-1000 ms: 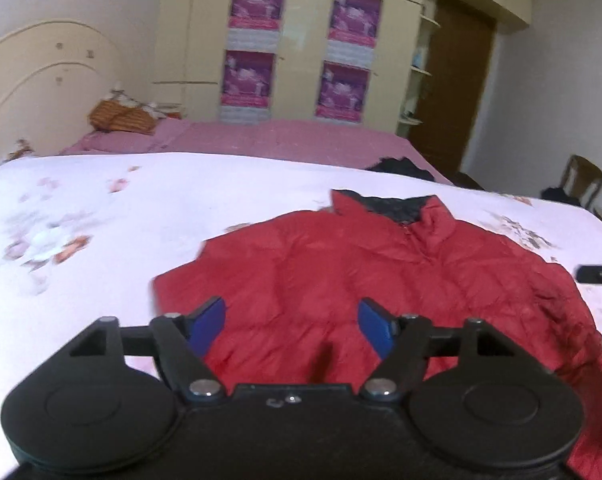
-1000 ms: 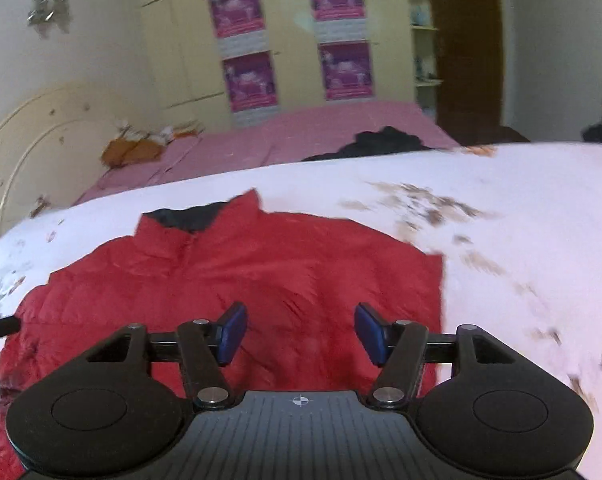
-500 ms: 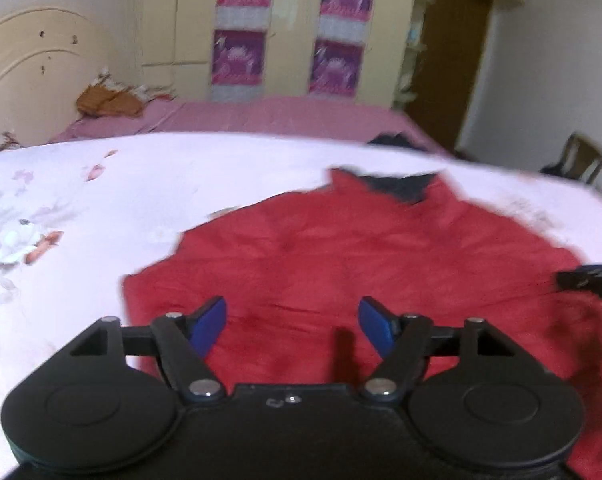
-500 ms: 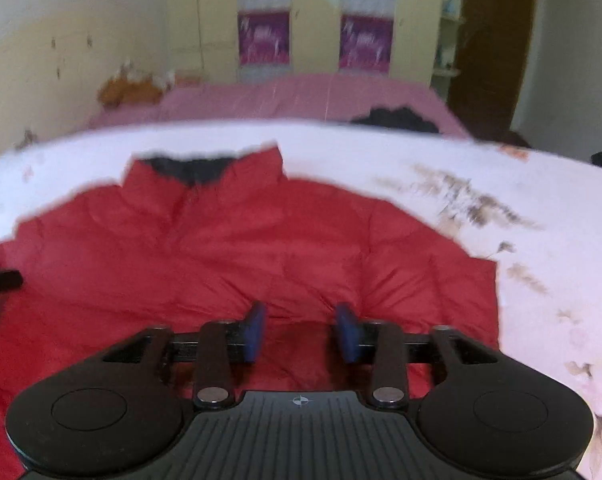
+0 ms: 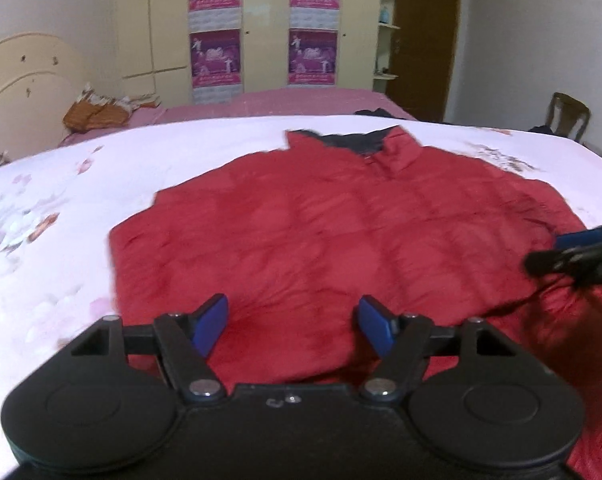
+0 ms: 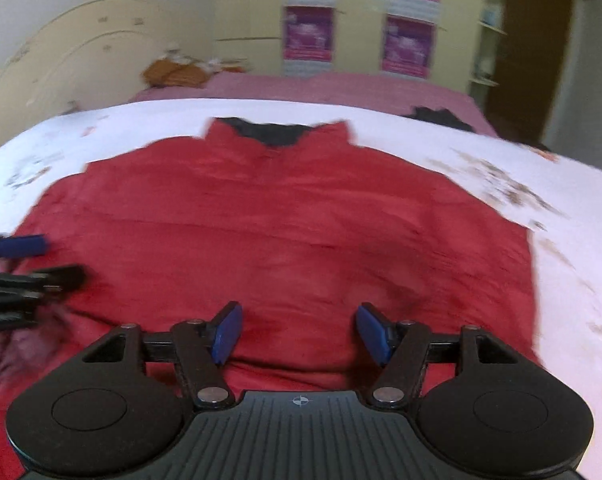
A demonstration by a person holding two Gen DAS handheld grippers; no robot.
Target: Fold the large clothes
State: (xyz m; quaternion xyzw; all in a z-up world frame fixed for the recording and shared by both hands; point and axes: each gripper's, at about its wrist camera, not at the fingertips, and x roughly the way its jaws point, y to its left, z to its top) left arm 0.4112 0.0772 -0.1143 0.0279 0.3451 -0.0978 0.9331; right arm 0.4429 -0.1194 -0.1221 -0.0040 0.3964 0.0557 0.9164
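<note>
Jacket (image 5: 325, 236), red and padded, lies spread flat on the white flowered bedspread (image 5: 53, 216), collar toward the far wardrobe, as both grippers come lower over its near hem than a second ago. The left gripper (image 5: 293, 322) has its jaws apart and closing slightly on nothing; the right gripper (image 6: 299, 330), narrower half a second ago, now stands apart and empty. No fold looks begun; a grab at the hem seems next.

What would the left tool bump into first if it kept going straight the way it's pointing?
Most likely the red jacket spread on the bed: the left tool, jaws apart and empty, aims down at its lower part.
</note>
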